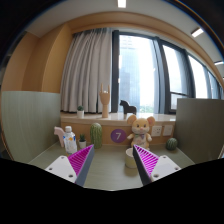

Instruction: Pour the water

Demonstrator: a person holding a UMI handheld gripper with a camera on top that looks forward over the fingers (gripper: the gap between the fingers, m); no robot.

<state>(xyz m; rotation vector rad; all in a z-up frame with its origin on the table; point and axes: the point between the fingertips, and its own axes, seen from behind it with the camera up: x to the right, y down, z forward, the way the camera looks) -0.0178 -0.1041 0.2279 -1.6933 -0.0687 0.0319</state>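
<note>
Pour-water job, but honestly can't pick out a clear jug or cup anywhere. Closest guess is the small white bottle [68, 140] with bits of blue and orange on it, standing at the back of the table [112, 165], beyond the left finger and off to that side. Too small to say what's inside or whether it has a cap. Gripper [114, 150] wide open, holding nothing, magenta pads [82, 160] well apart with only bare tabletop between them. So, by the look of it, very start of the task: approach not made yet, nothing grabbed, nothing tipped. Next move probably needs a swing left and forward to get the bottle between the fingers, then a squeeze on its body while keeping it upright, and still need to find somewhere to pour into, since no receiving vessel shows. Moving outward: green cactus-looking thing [97, 133] just beside the bottle, then a purple disc [118, 135], then a bear [140, 130] straight ahead, and a green ball [171, 144] further right. Up on the ledge behind, a wooden vase [105, 102] and a dark horse [127, 106], with window [140, 70] and curtain [90, 65] beyond. Only readable writing: a "7" on the disc. No brand or label legible on the bottle.
</note>
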